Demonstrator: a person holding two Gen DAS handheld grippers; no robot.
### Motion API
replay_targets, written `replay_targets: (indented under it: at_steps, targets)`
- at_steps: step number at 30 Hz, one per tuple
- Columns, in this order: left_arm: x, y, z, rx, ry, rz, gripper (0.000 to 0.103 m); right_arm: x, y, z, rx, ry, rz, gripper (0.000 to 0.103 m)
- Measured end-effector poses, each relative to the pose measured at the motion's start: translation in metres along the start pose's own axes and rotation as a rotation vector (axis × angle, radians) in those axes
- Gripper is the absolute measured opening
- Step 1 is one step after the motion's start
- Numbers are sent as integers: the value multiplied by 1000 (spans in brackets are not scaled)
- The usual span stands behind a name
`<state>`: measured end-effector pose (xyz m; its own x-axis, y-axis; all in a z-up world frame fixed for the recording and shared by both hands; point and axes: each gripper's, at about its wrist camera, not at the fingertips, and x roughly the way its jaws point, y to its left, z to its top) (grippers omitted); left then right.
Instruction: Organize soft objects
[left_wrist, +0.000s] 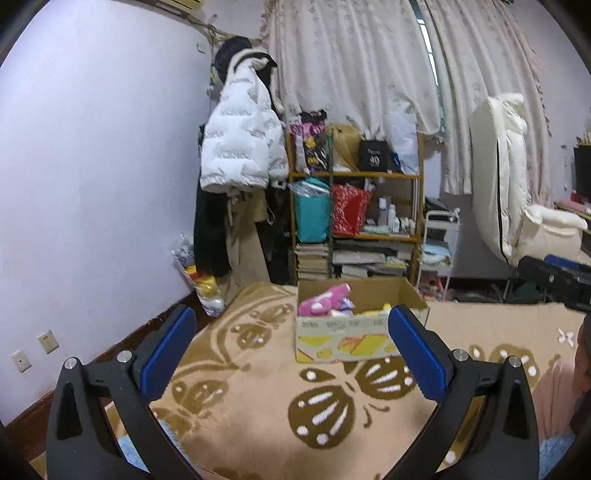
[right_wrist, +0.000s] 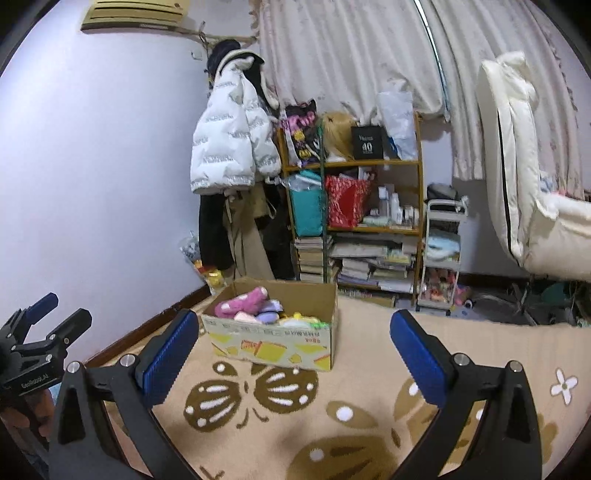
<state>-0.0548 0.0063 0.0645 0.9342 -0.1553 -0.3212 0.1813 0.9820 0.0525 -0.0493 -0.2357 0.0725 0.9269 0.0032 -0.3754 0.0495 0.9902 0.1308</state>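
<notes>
An open cardboard box (left_wrist: 343, 339) stands on the beige butterfly-pattern blanket (left_wrist: 258, 417). Soft toys fill it, with a pink spotted plush (left_wrist: 323, 301) on top. The box also shows in the right wrist view (right_wrist: 273, 341), with the pink plush (right_wrist: 242, 301) and pale purple and yellow soft things beside it. My left gripper (left_wrist: 291, 354) is open and empty, held above the blanket in front of the box. My right gripper (right_wrist: 293, 356) is open and empty, also short of the box. The left gripper shows at the left edge of the right wrist view (right_wrist: 40, 325).
A wooden shelf (left_wrist: 354, 221) with bags, books and bottles stands behind the box. Coats (left_wrist: 240, 147) hang in the corner. A white trolley (right_wrist: 441, 254) and a folded white mattress (right_wrist: 517, 166) are to the right. A bag of toys (left_wrist: 201, 284) leans at the wall.
</notes>
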Motion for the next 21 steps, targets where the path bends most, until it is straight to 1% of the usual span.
replay_targets:
  at_steps: [3,12,21]
  targets:
    - [7,-3,-5,16,21,6,103,2,-6,-1,5,6,-9,103]
    - [19,1,-11,-6,63,7,103,9,-13,-7,26,28,-31,103]
    - [21,-4,-13,13,73,6,103,14,-10,-11,13,46,-35,103]
